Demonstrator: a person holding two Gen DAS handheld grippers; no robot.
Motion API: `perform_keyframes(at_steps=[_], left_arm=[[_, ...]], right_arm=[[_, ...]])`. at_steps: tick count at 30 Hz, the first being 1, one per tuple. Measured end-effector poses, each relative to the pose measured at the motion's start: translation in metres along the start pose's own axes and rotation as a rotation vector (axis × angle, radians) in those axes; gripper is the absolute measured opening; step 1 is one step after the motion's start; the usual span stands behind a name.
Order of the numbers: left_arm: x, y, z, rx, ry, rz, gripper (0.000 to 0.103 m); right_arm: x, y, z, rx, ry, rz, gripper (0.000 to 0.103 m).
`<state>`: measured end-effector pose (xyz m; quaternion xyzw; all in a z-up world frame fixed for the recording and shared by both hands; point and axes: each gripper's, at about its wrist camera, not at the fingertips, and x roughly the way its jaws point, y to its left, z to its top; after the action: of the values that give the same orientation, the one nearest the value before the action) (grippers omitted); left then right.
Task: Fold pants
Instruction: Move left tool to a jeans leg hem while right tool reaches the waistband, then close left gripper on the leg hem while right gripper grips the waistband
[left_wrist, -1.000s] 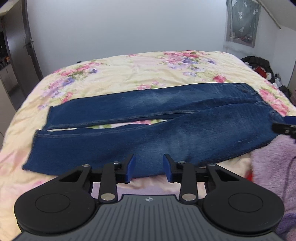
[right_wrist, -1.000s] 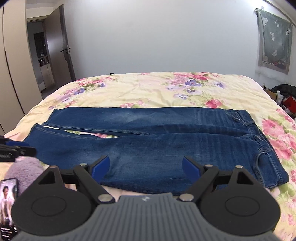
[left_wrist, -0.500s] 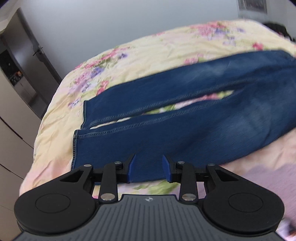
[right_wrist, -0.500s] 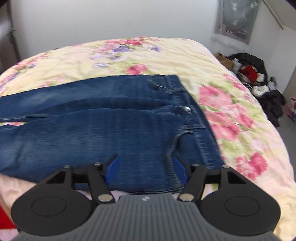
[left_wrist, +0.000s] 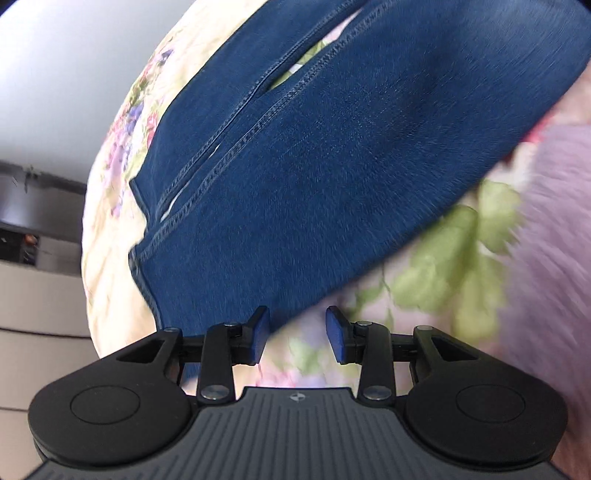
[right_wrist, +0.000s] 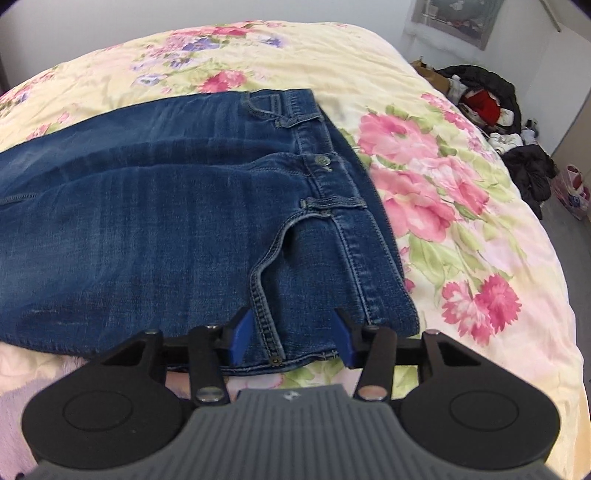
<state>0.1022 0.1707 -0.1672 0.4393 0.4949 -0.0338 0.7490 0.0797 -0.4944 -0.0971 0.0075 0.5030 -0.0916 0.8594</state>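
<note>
Dark blue jeans (right_wrist: 155, 236) lie flat across a floral bedspread, waistband to the right, legs to the left. In the left wrist view the near leg (left_wrist: 332, 177) and its hem fill the frame, tilted. My left gripper (left_wrist: 297, 334) is open just above the near edge of that leg by the hem corner, holding nothing. My right gripper (right_wrist: 293, 341) is open, its blue fingers straddling the near waist corner by the front pocket seam, with denim between them.
The floral bedspread (right_wrist: 461, 221) covers the bed. A fuzzy lilac blanket (left_wrist: 546, 240) lies at the near edge between the grippers. A pile of dark and red clothes (right_wrist: 487, 99) lies on the floor right of the bed. Wardrobe fronts (left_wrist: 37, 295) stand on the left.
Both grippers have dropped toward the jeans. The left swung left and tilted down over the hem end. The right moved to the waist corner and its jaws narrowed around it.
</note>
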Motion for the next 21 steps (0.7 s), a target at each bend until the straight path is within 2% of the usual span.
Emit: perform_keyframes(at_steps=[2,5,6,12,14,17,21], left_arm=[[0.006,-0.005,0.006,-0.007,0.017,0.027,0.042],[0.0,-0.005,0.011,-0.036,0.012,0.047,0.014],[-0.005,-0.004,0.012,-0.057,0.002,0.055,0.011],[-0.041,0.032,0.025,-0.28,-0.081,0.092,0.005],[-0.054,0.045,0.034,-0.33,-0.107,0.105,0.004],[-0.067,0.063,0.045,-0.383,-0.11,0.096,0.004],[-0.078,0.073,0.056,-0.394,-0.094,0.121,0.004]], right_arm=[[0.0,0.002,-0.001,-0.042,-0.003,0.002,0.044],[-0.004,0.001,-0.002,-0.102,0.001,-0.008,0.044],[-0.006,0.0,-0.003,-0.12,0.0,-0.003,0.044],[-0.008,-0.002,-0.01,-0.244,0.02,0.007,0.042],[-0.006,-0.003,-0.011,-0.289,0.03,0.011,0.036],[-0.001,-0.004,-0.011,-0.34,0.035,0.035,0.033],[0.01,-0.005,-0.019,-0.454,0.08,0.056,0.034]])
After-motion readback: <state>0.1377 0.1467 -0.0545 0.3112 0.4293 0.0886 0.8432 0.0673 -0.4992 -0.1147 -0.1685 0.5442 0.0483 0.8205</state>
